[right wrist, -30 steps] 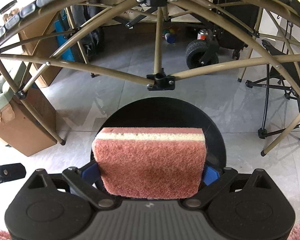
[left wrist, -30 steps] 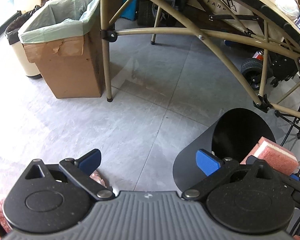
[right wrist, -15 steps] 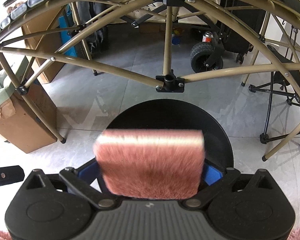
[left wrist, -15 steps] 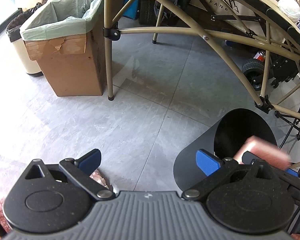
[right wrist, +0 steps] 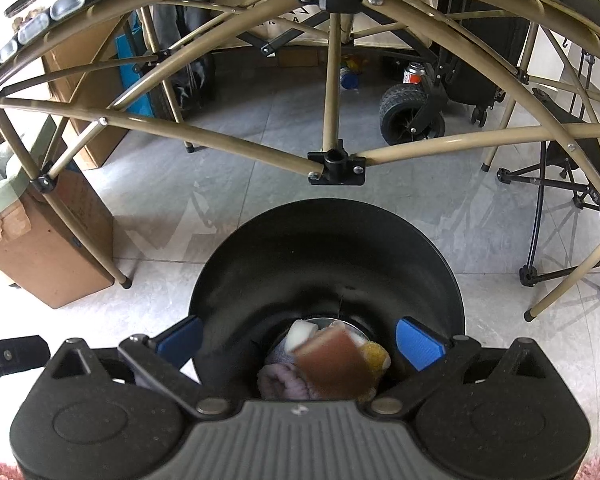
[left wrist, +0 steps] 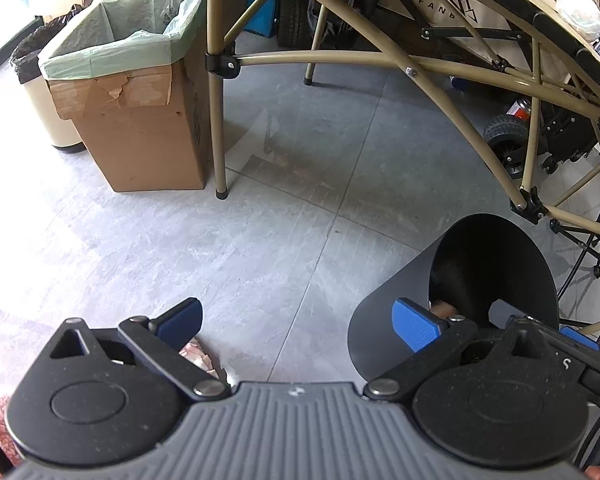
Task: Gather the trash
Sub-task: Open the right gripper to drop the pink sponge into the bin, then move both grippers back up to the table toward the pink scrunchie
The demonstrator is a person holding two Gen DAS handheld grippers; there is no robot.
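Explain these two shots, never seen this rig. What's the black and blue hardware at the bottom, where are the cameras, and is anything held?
There is no robot arm here. A person carries a handheld two-finger tool in each hand, and each tool has a fisheye camera looking forward along its fingers, hence the curved edges.

One picture is from the left tool, the other from the right tool. The blue pieces are the finger pads; both tools are open and hold nothing.

The right tool hangs over a black bin on the grey tiled floor. Inside it a blurred pink sponge sits on other soft items. The left view shows the same bin from the side, a cardboard box lined with a green bag, and tan folding table legs. Something pinkish lies under the left tool; I cannot identify it.
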